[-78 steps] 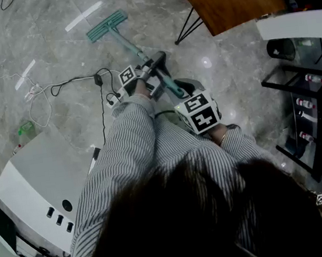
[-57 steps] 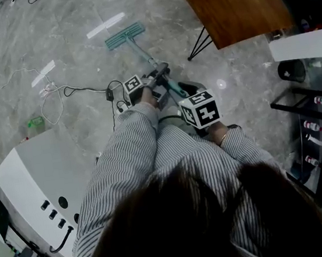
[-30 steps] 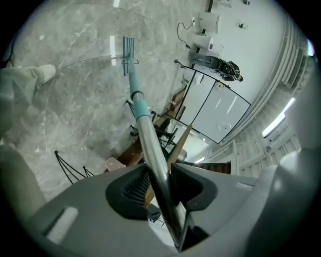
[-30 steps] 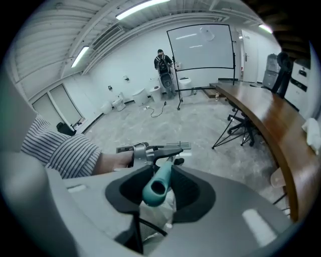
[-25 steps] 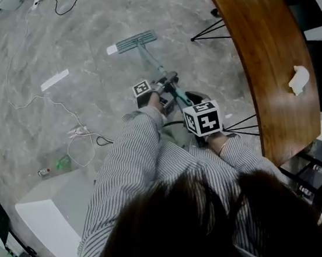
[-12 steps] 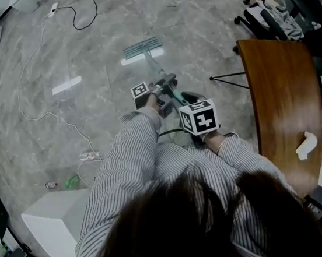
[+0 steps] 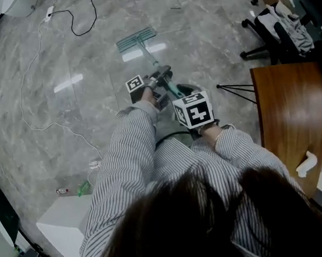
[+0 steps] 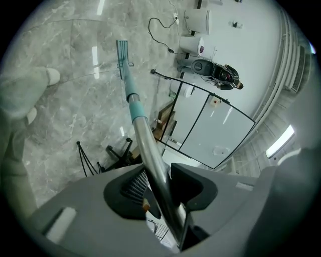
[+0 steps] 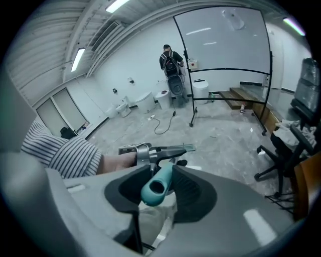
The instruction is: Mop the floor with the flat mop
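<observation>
It's a big open workroom, more test lab or studio than anyone's home. The floor (image 7: 80,53) is polished grey marble-look stone that throws back the ceiling strip lights (image 9: 77,59). A white cable (image 7: 36,121) and a black cable (image 7: 79,24) trail loose across it. The walls (image 9: 135,55) are plain white under a high ribbed ceiling. A tall black-framed glass partition (image 9: 220,40) stands out in the middle. A wooden table (image 7: 291,113) on thin black wire legs sits near an office chair (image 7: 277,27) with clothing draped over it. White fixtures line the far wall, too small to name, and another person (image 9: 169,57) stands there.
</observation>
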